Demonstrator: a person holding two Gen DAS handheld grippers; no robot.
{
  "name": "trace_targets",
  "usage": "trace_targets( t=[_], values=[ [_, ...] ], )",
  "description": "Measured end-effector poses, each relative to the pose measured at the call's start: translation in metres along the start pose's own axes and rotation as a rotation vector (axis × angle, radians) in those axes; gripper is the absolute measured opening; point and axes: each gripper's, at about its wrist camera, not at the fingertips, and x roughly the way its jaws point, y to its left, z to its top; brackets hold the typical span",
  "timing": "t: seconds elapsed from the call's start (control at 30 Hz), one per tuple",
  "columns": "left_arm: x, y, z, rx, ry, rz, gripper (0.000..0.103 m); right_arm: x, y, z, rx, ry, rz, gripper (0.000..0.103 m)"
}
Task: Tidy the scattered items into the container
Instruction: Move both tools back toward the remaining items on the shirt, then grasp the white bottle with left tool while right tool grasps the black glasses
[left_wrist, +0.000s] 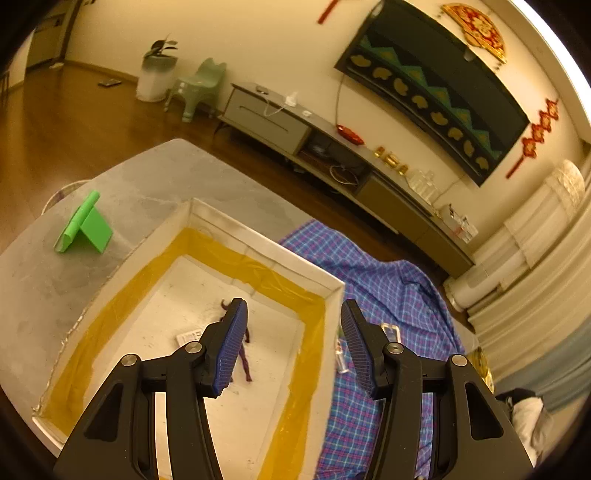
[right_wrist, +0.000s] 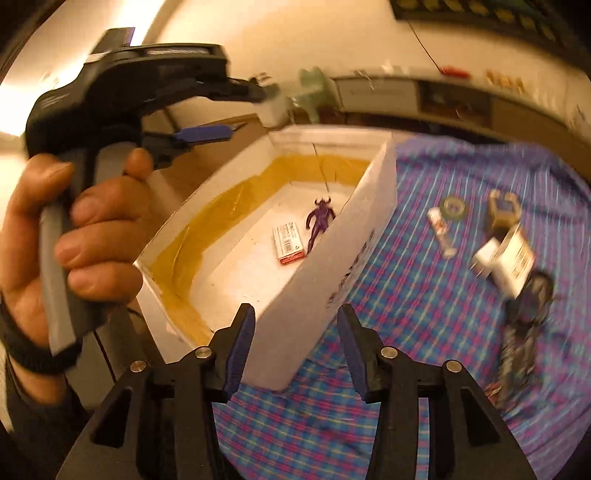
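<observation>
A white box (left_wrist: 258, 242) (right_wrist: 332, 266) lined with yellow tape holds a purple figure (right_wrist: 319, 221) (left_wrist: 245, 363) and a red-and-white card (right_wrist: 290, 242). My left gripper (left_wrist: 293, 314) hangs open and empty above the box's right wall; it also shows in the right wrist view (right_wrist: 236, 110). My right gripper (right_wrist: 295, 314) is open and empty over the box's near corner. On the blue plaid cloth (right_wrist: 406, 314) lie a small tube (right_wrist: 441, 230), a tape roll (right_wrist: 454, 206), a brown box (right_wrist: 502, 212), a white box (right_wrist: 508, 258) and a dark figure (right_wrist: 524, 325).
A green stand (left_wrist: 86, 229) sits on the grey table (left_wrist: 147, 192) left of the box. A low TV cabinet (left_wrist: 332, 147) runs along the far wall. A small clear item (left_wrist: 391, 332) lies on the cloth (left_wrist: 388, 280) beside the box.
</observation>
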Motion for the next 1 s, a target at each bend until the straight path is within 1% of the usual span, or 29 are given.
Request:
trace_targets(
  t=[0.07,0.13,0.23,0.3,0.37,0.5,0.57,0.67,0.77,0.83,1.0],
  values=[
    [-0.003,-0.013,-0.007,0.037,-0.002,-0.008,0.056,-0.015,-0.015,-0.005,-0.001,-0.043,0.0,0.048],
    [-0.004,-0.027,-0.014,0.081,0.002,-0.019,0.056,-0.027,-0.032,-0.009,0.024,-0.082,-0.008,0.048],
    [-0.002,-0.054,-0.028,0.164,0.024,-0.053,0.056,-0.042,-0.049,-0.009,0.045,-0.097,-0.002,0.048],
    [0.004,-0.074,-0.04,0.23,0.05,-0.077,0.056,-0.057,-0.055,-0.008,0.047,-0.126,0.002,0.048],
    [0.007,-0.087,-0.051,0.28,0.062,-0.076,0.056,-0.074,-0.065,-0.007,0.057,-0.153,-0.008,0.048],
    [0.018,-0.111,-0.071,0.349,0.104,-0.079,0.056,-0.099,-0.099,-0.009,0.122,-0.184,-0.084,0.048],
    [0.023,-0.119,-0.078,0.363,0.12,-0.084,0.056,-0.108,-0.126,-0.013,0.177,-0.193,-0.141,0.048],
    [0.035,-0.133,-0.091,0.383,0.155,-0.086,0.056,-0.11,-0.163,-0.019,0.256,-0.171,-0.196,0.048],
    [0.047,-0.145,-0.1,0.398,0.182,-0.098,0.056,-0.099,-0.189,-0.026,0.309,-0.123,-0.207,0.048],
    [0.057,-0.153,-0.106,0.401,0.2,-0.102,0.056,-0.089,-0.195,-0.031,0.309,-0.088,-0.219,0.048],
    [0.088,-0.168,-0.118,0.412,0.243,-0.1,0.056,-0.06,-0.195,-0.044,0.277,0.001,-0.205,0.048]
  ],
)
